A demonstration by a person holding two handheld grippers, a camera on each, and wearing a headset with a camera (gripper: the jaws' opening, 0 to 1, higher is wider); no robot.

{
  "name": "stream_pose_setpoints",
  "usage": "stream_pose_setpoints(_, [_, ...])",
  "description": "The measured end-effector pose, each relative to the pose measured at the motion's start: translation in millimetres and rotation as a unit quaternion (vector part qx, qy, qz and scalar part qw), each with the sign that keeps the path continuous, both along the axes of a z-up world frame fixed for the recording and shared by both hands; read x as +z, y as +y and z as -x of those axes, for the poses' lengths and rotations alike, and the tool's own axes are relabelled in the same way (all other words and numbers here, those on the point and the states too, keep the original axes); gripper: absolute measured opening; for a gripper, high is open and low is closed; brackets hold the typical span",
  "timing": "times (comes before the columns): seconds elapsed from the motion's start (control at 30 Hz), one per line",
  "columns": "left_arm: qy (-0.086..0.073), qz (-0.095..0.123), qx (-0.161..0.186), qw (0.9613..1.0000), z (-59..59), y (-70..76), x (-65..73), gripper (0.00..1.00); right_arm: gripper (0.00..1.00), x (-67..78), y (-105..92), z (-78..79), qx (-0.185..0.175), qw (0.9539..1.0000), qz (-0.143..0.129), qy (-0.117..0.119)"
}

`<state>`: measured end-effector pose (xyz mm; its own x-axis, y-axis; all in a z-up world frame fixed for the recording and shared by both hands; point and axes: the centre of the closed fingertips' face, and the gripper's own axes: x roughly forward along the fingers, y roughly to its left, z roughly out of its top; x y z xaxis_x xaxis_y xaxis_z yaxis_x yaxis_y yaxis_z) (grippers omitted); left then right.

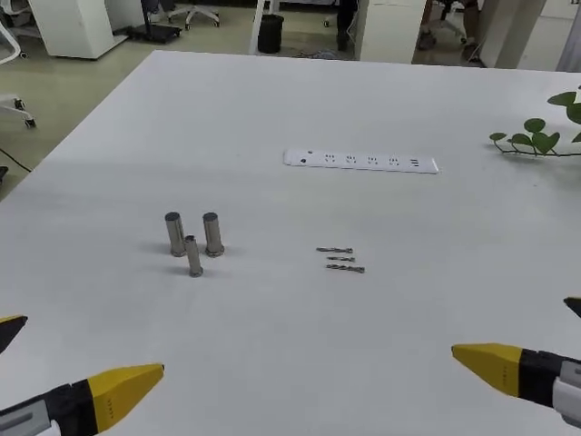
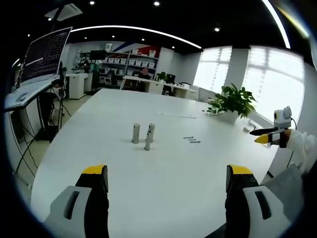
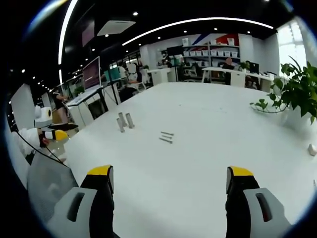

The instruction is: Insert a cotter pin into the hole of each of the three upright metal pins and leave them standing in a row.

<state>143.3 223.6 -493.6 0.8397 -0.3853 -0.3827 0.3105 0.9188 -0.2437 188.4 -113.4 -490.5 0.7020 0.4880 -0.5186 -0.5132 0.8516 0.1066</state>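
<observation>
Three short upright metal pins (image 1: 193,241) stand in a tight cluster left of the white table's middle, the front one shorter. Three small cotter pins (image 1: 341,259) lie flat in a stack to their right. My left gripper (image 1: 91,345) is open near the table's front edge, well short of the metal pins (image 2: 144,135). At the front right, my right gripper (image 1: 510,327) is also open, nearer me than the cotter pins (image 3: 166,137). In their own views both the left gripper (image 2: 167,171) and the right gripper (image 3: 168,171) hold nothing between yellow-tipped fingers.
A white power strip (image 1: 360,161) lies beyond the cotter pins. A leafy plant (image 1: 545,136) trails onto the table at the far right. The table's left edge (image 1: 82,118) runs diagonally, with office floor and chairs beyond it.
</observation>
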Motion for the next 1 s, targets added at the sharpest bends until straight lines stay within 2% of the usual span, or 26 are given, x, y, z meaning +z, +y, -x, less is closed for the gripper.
stream_pose_setpoints(0.27, [0.004,-0.006,-0.007,0.9999,-1.3,-1.5,-0.8,0.99,0.92,0.9,-0.6,-0.8,0.001,1.0000,0.003,0.003])
stream_pose_setpoints(0.3, [0.004,-0.004,-0.009,0.9999,-1.7,-1.9,-0.2,0.99,0.92,1.4,0.2,-0.6,0.001,1.0000,0.000,0.004])
stream_pose_setpoints(0.33, [0.004,-0.003,-0.015,0.9999,-1.8,-3.4,0.8,0.99,0.92,3.5,2.5,-0.4,0.000,0.9998,-0.016,0.006])
stream_pose_setpoints(0.4, [-0.001,0.000,-0.028,0.9996,-1.5,-7.2,3.7,0.99,0.90,8.9,0.0,-3.4,-0.011,0.9997,-0.023,-0.004])
stream_pose_setpoints(0.53, [-0.003,-0.003,-0.031,0.9995,-2.0,-7.1,5.8,0.99,0.90,16.9,-0.8,-6.1,-0.014,0.9994,-0.028,-0.013])
stream_pose_setpoints(0.6, [-0.003,-0.004,-0.030,0.9995,-2.4,-6.3,6.1,0.99,0.89,23.4,-4.5,-10.8,-0.017,0.9992,-0.009,-0.034])
stream_pose_setpoints(0.73, [-0.003,-0.003,-0.028,0.9996,-3.8,-4.4,7.2,0.99,0.90,29.3,-2.1,-13.6,-0.011,0.9993,-0.001,-0.036])
stream_pose_setpoints(0.83, [-0.005,-0.002,-0.024,0.9997,-4.9,-2.1,8.1,0.99,0.91,35.4,-0.4,-15.7,-0.012,0.9989,-0.007,-0.044])
stream_pose_setpoints(0.93, [-0.007,0.012,-0.014,0.9998,-7.1,1.2,10.5,0.99,0.90,36.8,1.6,-16.6,-0.008,0.9990,-0.003,-0.044])
stream_pose_setpoints(0.97, [-0.009,0.015,-0.012,0.9998,-7.7,2.0,11.6,0.99,0.90,37.3,1.7,-16.8,-0.008,0.9990,-0.005,-0.043])
stream_pose_setpoints(1.0, [-0.010,0.016,-0.011,0.9998,-8.1,2.9,12.7,0.99,0.90,40.5,3.8,-17.1,-0.009,0.9987,-0.022,-0.045])
